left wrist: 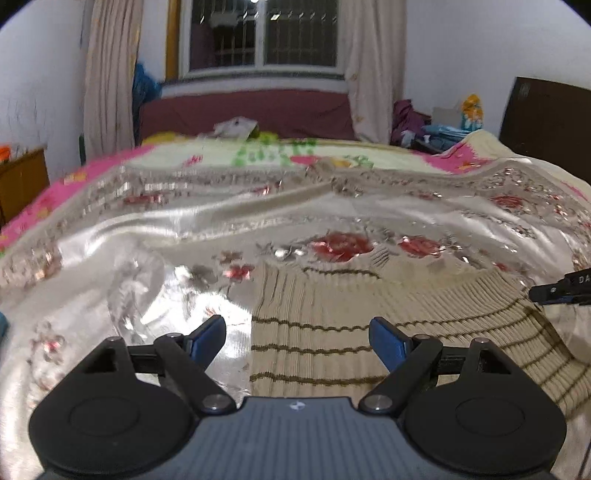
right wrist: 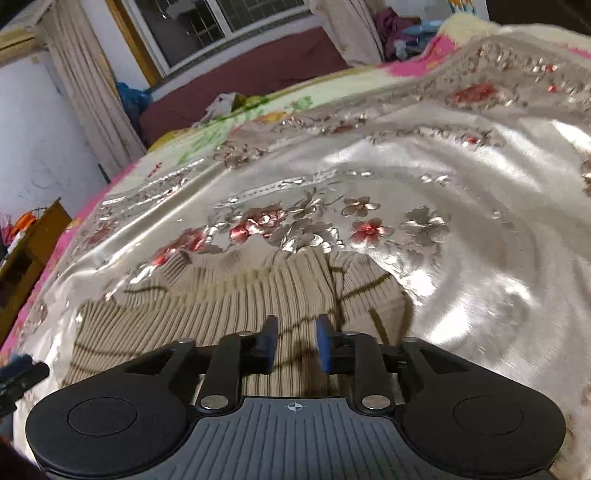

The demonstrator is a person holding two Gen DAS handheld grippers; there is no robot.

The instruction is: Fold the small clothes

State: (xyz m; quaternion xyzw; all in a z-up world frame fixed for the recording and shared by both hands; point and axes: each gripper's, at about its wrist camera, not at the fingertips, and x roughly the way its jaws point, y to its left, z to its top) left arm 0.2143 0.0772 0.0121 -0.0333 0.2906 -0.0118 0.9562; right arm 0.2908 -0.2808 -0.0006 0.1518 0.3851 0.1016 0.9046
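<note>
Bedroom, shiny floral bedspread [left wrist: 332,218] on the bed.
Striped ribbed sweater [left wrist: 332,332] lies flat on it; left hand-held gripper [left wrist: 297,338] spread wide, right hand-held gripper [right wrist: 295,341] slightly apart, neither gripping anything.

**Two wrist cameras looking low across the bed**

The left wrist view is facing level-on toward the window [left wrist: 258,33], close above the striped sweater [left wrist: 369,332]. The right wrist view is tilting, nearer, over the same sweater [right wrist: 221,306], sharing the satin bedspread [right wrist: 443,184].
</note>
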